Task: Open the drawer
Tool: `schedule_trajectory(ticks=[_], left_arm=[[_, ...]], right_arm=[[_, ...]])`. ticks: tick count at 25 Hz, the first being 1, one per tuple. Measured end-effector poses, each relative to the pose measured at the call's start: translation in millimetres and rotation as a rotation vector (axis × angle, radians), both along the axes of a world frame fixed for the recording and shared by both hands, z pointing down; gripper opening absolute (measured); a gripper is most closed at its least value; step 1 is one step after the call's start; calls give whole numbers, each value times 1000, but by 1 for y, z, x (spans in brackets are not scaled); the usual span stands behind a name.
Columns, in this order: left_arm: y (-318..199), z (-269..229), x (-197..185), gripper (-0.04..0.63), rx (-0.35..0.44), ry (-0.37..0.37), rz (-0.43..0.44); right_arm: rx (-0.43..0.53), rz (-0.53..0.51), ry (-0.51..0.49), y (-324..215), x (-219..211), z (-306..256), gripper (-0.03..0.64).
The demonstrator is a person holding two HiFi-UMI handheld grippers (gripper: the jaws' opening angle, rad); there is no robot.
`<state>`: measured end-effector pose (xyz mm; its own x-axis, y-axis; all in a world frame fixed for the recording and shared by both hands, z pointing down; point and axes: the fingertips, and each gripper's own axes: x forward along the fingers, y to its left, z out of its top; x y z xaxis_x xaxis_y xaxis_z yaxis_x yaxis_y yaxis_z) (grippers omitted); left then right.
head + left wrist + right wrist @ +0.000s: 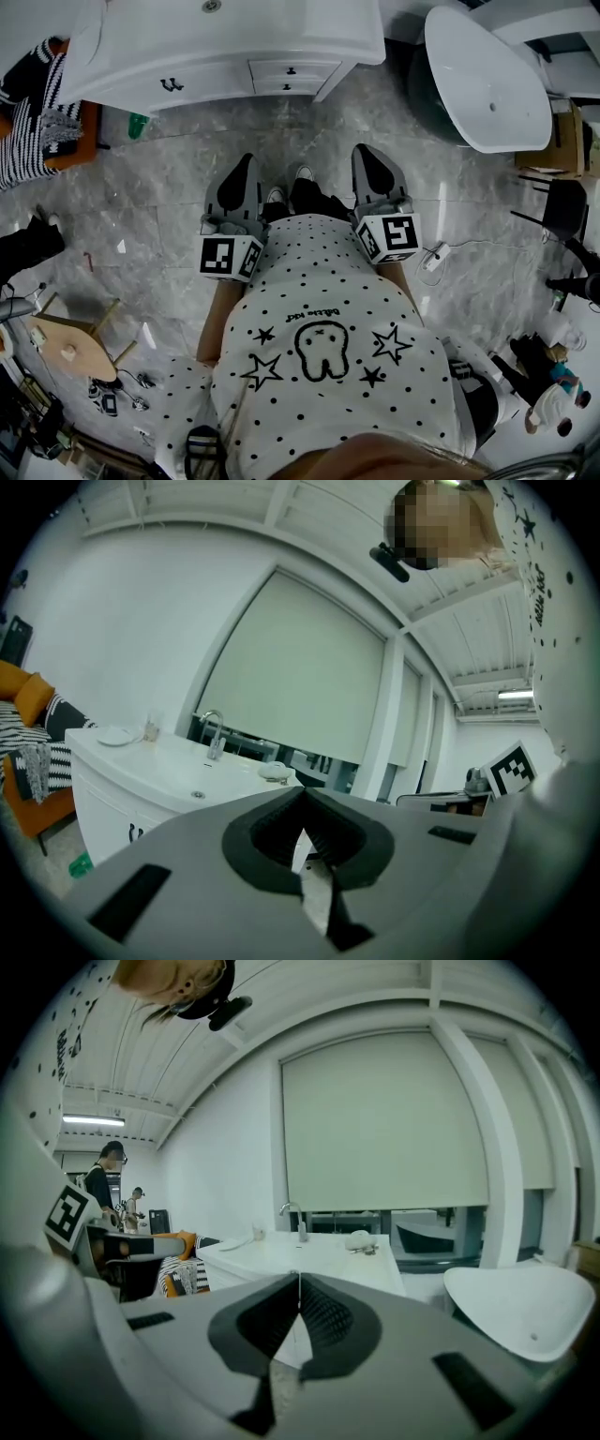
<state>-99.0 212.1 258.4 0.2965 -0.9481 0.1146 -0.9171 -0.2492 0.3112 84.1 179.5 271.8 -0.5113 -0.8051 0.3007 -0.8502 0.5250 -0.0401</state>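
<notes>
The white vanity cabinet stands at the far side of the marble floor. Its two small drawers, each with a dark knob, are closed. My left gripper and right gripper are held in front of the person's body, pointing toward the vanity and well short of it. Both are shut with nothing between the jaws. In the left gripper view, the shut left gripper faces the vanity and its faucet. In the right gripper view, the right gripper faces the vanity top.
A white freestanding tub stands at the right of the vanity. An orange sofa with a striped blanket is at the left. On the floor are a green bottle, a wooden stool and a plug with cable.
</notes>
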Motion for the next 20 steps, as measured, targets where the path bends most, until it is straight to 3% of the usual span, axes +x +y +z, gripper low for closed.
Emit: schedule_trajectory(ticks=[9,15,20], left_arm=[[-30,-4,38,3,9,12,-28],[-37,1,91,4,19,-62,55],[-47,0,99,3,18,-49,40]], right_arm=[[33,-21,-13,-31,38,-4,15],[34,-34,-48,-47,67,0,15],[38,-34,-43,-56,78,2,15]])
